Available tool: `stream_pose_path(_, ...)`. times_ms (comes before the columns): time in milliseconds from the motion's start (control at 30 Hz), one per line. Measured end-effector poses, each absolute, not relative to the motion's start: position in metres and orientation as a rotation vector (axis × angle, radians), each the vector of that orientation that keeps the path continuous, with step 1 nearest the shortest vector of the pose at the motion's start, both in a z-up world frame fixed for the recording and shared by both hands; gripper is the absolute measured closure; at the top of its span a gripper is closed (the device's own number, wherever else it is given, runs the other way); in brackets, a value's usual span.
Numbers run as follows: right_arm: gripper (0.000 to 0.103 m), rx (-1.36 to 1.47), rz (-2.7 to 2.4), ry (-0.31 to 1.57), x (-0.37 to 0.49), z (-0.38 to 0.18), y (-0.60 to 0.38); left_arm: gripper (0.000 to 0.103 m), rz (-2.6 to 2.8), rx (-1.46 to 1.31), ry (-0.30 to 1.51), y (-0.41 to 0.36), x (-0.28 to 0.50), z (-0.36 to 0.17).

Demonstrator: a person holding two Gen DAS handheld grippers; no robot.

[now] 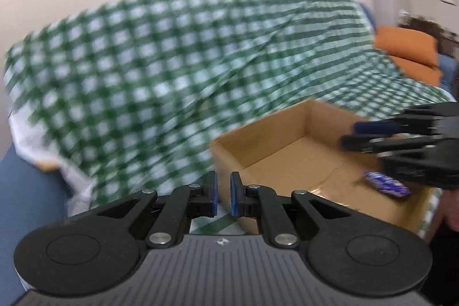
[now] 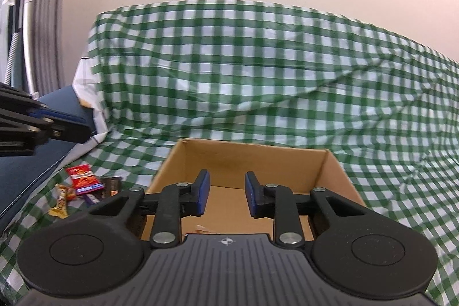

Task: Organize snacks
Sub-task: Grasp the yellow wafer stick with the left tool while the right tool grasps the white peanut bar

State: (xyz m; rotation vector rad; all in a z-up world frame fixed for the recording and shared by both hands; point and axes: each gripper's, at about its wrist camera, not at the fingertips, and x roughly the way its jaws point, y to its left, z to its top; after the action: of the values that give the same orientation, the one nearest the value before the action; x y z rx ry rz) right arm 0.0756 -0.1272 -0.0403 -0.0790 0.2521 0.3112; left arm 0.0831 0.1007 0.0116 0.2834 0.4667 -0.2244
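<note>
Left wrist view shows your left tongs pinched to a narrow slit with nothing between the blue pads, poised over the near left corner of the open brown cardboard box. That box sits on the green-and-white checked cloth, which is badly smeared by blur in this view. At 3 o'clock your right tongs reach in over the box, seen side-on. Below them, at 4 o'clock, a small purple-and-white snack wrapper lies on the box floor near the right wall. Two orange cushions rest at 2 o'clock beyond the cloth.

Right wrist view has your right tongs part open, the pads standing apart and empty, aimed into the same cardboard box. At 9 o'clock your left tongs enter from the frame edge. Under them, at 8 o'clock, a loose cluster of snacks lies on the cloth just left of the box: a red snack packet, a yellow-gold wrapped bar, and a dark brown wrapper, touching or overlapping one another.
</note>
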Motion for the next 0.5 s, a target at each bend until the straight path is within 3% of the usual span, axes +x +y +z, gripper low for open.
stream_pose_path(100, 0.075, -0.095, 0.338, 0.253, 0.074, -0.041, -0.117, 0.093, -0.122, 0.130, 0.564, 0.139, 0.094, -0.015)
stream_pose_path(167, 0.075, -0.112, 0.362, 0.252, 0.072, -0.042, -0.110, 0.093, -0.001, 0.181, 0.681, 0.147, 0.107, -0.026)
stream_pose_path(500, 0.075, -0.187, 0.572, 0.234, 0.056, -0.043, -0.059, 0.093, 0.131, 0.036, 0.823, 0.187, 0.136, -0.038)
